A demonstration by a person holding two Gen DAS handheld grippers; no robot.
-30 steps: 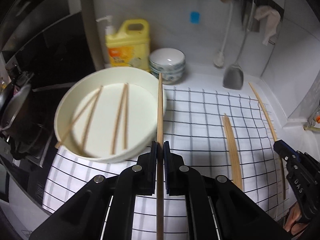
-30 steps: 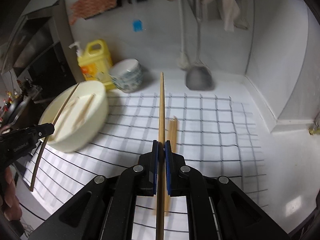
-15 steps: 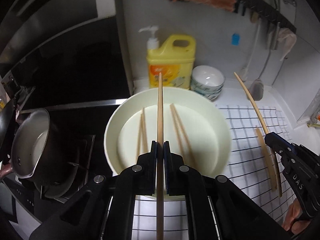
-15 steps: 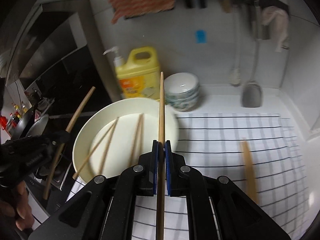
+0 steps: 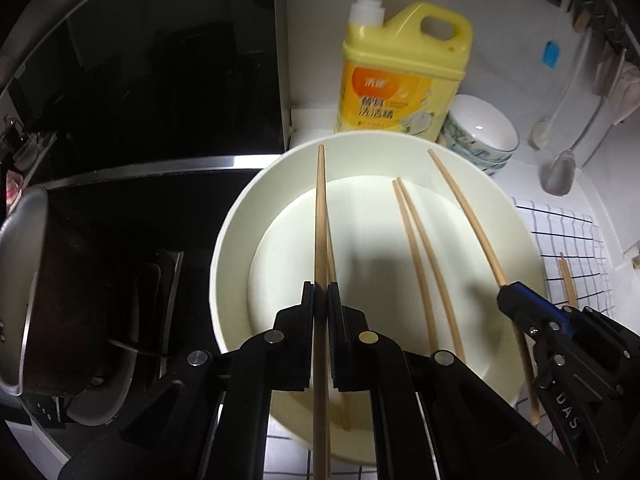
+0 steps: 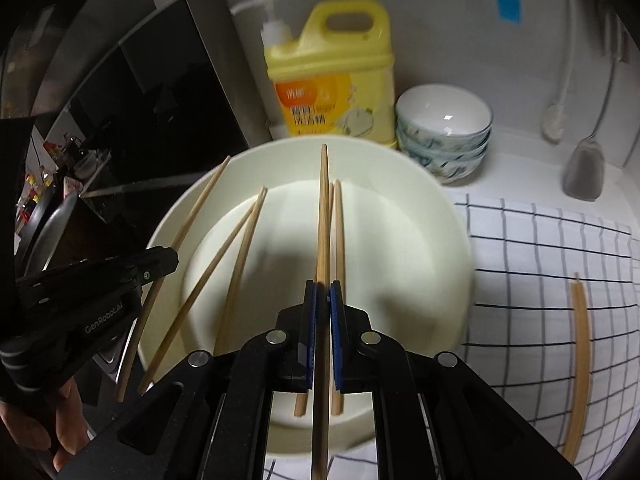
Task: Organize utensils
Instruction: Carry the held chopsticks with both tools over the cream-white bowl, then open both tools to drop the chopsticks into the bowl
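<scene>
A cream bowl lies below both grippers, with several wooden chopsticks lying inside. My left gripper is shut on one chopstick, held above the bowl's left half. My right gripper is shut on another chopstick, held above the bowl's right half. Both held sticks point toward the far rim. Two more chopsticks lie on the checked cloth to the right.
A yellow detergent bottle and stacked patterned bowls stand behind the cream bowl. A spatula hangs on the back wall. A metal pot sits on the dark stove at the left. A hand holds the left gripper.
Both grippers have swung left from over the checked cloth to over the cream bowl and come lower. Each keeps its chopstick.
</scene>
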